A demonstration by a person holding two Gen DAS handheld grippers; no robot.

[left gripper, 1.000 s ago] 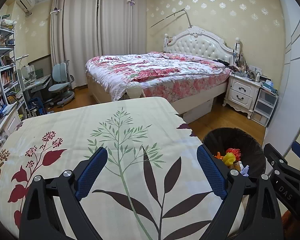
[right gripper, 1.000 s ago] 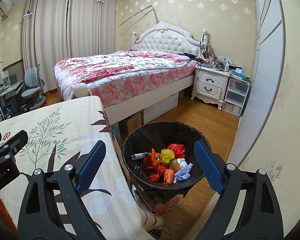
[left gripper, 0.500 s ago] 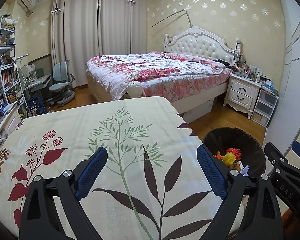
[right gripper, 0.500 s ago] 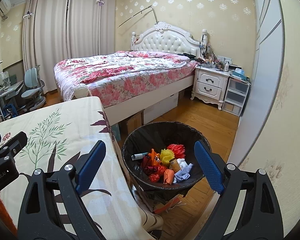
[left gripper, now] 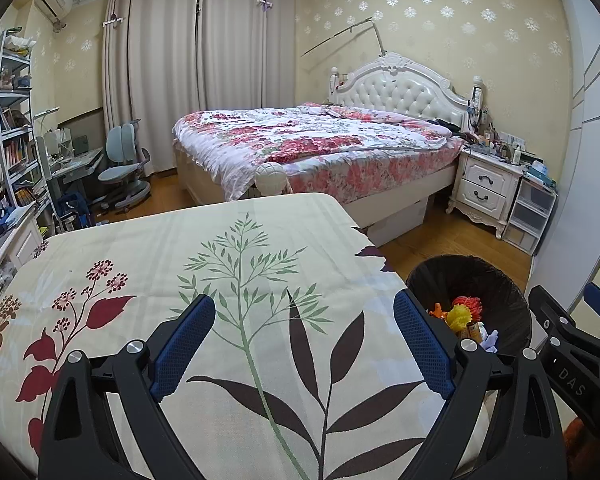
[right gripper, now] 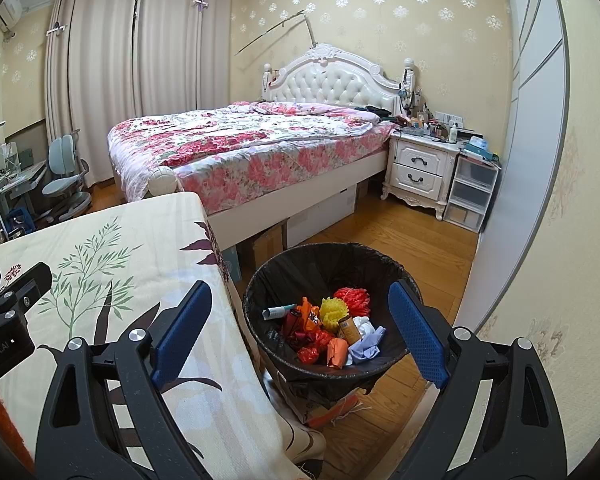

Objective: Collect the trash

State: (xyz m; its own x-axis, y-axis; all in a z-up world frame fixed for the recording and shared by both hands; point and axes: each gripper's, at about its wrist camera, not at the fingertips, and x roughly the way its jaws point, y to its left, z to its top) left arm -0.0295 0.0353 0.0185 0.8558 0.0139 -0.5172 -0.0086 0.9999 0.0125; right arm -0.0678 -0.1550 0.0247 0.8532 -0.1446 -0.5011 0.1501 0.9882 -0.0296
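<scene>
Nothing has moved since a second ago: both claws hang just where they were, and the rubbish in the bin lies as it did. The left claw (left gripper: 304, 316), black-framed with blue textured pads, stands wide open with nothing between its fingers, tilted down over the worktop (left gripper: 148, 248), which is covered by a cream cloth printed with green sprigs, dark leaves and red flowers. The cloth is bare under it. The right claw (right gripper: 300, 308), of the same make, is spread just as wide and grips nothing; it points down past the worktop's right edge towards the round bin lined with a black plastic bag (right gripper: 332, 260), which stands on the wooden floor (right gripper: 420, 240) just beside the worktop. Inside the bin lies the collected trash (right gripper: 328, 332): a yellow foam net, a red-orange foam net, crumpled red and orange wrappers, a pale tube, a small brown bottle and a wad of whitish-lilac paper. From the left claw's side, the bin shows at the lower right with the yellow and red nets visible. Beyond stand a bed with a pink floral quilt (right gripper: 240, 148) and a white bedside cabinet (right gripper: 420, 168).
</scene>
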